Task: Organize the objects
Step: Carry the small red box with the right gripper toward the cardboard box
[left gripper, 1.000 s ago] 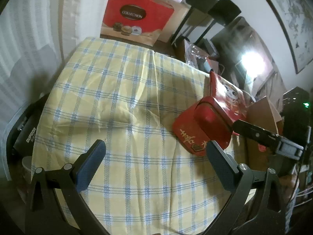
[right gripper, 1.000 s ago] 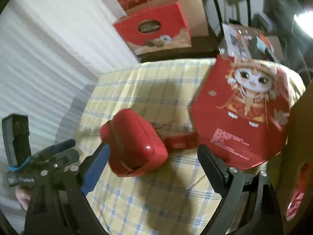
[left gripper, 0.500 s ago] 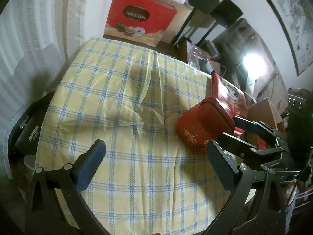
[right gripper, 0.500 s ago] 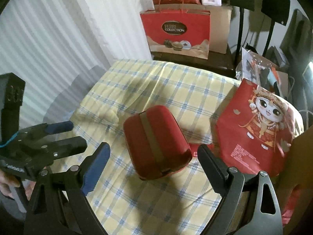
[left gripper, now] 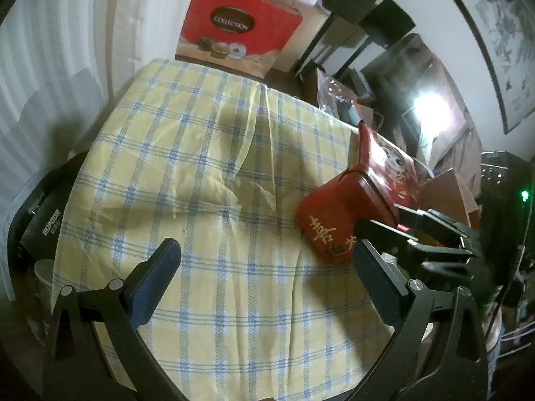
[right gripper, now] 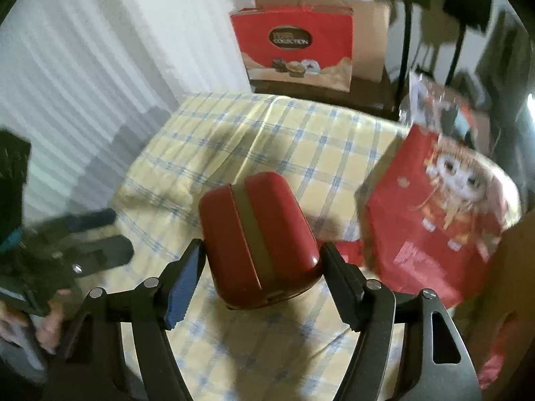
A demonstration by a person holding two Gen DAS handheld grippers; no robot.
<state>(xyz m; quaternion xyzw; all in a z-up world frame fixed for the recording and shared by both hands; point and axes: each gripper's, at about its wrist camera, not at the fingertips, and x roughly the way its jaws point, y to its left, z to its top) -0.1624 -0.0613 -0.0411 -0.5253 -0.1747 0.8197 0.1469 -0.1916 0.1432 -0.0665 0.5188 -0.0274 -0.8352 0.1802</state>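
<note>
A rounded red box (right gripper: 259, 237) with a tan band lies on the yellow-and-blue checked tablecloth (left gripper: 200, 167). My right gripper (right gripper: 260, 267) has closed in around it, a finger against each side. In the left wrist view the box (left gripper: 341, 214) sits at the table's right side, with gold characters on its end and the right gripper's fingers (left gripper: 394, 230) at it. A red bag with a cartoon cat (right gripper: 444, 217) lies just right of the box. My left gripper (left gripper: 264, 277) is open and empty over the near part of the cloth.
A red "Collection" gift bag (left gripper: 240, 30) stands beyond the table's far edge, with boxes behind it. White curtains (right gripper: 83, 83) hang on the left. A black device (left gripper: 43, 220) sits off the table's left edge. Cardboard and clutter (left gripper: 451, 187) crowd the right side.
My right gripper moved forward and narrowed its fingers onto the red box. The left gripper stayed open and shifted little.
</note>
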